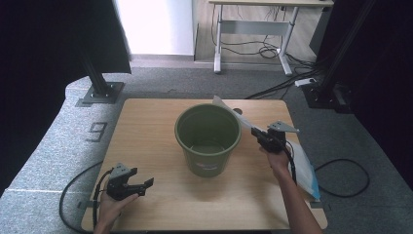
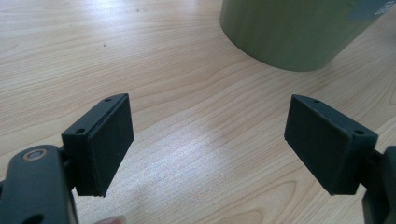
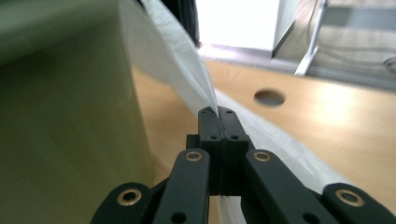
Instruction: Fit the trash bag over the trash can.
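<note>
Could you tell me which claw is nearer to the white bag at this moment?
The right claw: its jaws are shut on an edge of the white bag, beside the green bucket. The left claw stands open over bare table, on the bucket's far side from the bag.

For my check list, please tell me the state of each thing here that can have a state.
Green bucket: upright, open top, nothing visible inside.
White bag: pinched at one edge, partly lifted beside the bucket.
Right gripper: shut on the bag.
Left gripper: open, holding nothing, over the table.
</note>
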A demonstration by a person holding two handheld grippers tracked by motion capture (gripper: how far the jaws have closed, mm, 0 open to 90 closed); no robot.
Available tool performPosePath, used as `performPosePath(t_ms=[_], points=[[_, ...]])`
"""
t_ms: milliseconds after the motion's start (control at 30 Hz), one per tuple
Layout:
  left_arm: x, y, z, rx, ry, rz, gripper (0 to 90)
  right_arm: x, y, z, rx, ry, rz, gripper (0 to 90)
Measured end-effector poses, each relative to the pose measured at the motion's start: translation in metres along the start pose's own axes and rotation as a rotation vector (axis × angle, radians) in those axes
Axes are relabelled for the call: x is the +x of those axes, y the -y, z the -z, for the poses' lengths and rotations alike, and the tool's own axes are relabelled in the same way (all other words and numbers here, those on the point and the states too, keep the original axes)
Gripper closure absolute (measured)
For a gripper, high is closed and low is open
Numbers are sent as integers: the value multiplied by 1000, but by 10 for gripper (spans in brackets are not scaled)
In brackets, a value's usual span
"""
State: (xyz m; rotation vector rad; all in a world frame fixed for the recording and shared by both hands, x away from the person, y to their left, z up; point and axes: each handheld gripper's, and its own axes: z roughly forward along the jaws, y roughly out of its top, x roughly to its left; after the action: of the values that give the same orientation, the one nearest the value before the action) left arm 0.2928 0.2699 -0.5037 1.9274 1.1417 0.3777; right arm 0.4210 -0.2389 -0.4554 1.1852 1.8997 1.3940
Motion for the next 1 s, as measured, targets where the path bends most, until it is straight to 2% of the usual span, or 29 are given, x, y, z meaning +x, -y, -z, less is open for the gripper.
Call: performPosePath(t_ms=[33,67,267,333,400,433,500,567,600,667,700,800,833,867,1000], points=[[0,0,0,0,0,0,155,0,0,0,0,0,0,886],[0,0,0,3,-2,1,155,-1,-9,8,-33,6,-8,887],[0,0,0,1,-1,4,155,-2,-31,26,-107,15,-17,887],[0,0,0,3,-1,4,155,-3,-44,39,-160,10,-34,887],[0,0,-1,5,-1,1,155,-3,-48,42,-172,10,-35,887],[0,0,-1,4,-1,3,155,-3,-58,50,-206,12,-35,887],[0,0,-2,6,0,3,155,-2,-63,53,-221,13,-35,887],[0,0,-2,9,-1,2,155,1,-78,64,-264,12,-29,887],[0,0,-2,10,-1,3,155,1,-78,64,-264,12,-29,887],[0,0,-2,6,-3,6,156,6,-93,75,-312,10,-20,887],[0,0,-2,6,-3,6,155,6,-93,75,-312,10,-20,887],[0,0,-2,6,-1,6,155,12,-106,87,-360,8,-8,887],[0,0,-2,8,-2,6,155,16,-114,94,-393,7,-4,887],[0,0,-2,8,-2,6,155,16,-114,94,-393,7,-4,887],[1,0,0,2,-2,10,155,23,-127,109,-447,1,4,887]])
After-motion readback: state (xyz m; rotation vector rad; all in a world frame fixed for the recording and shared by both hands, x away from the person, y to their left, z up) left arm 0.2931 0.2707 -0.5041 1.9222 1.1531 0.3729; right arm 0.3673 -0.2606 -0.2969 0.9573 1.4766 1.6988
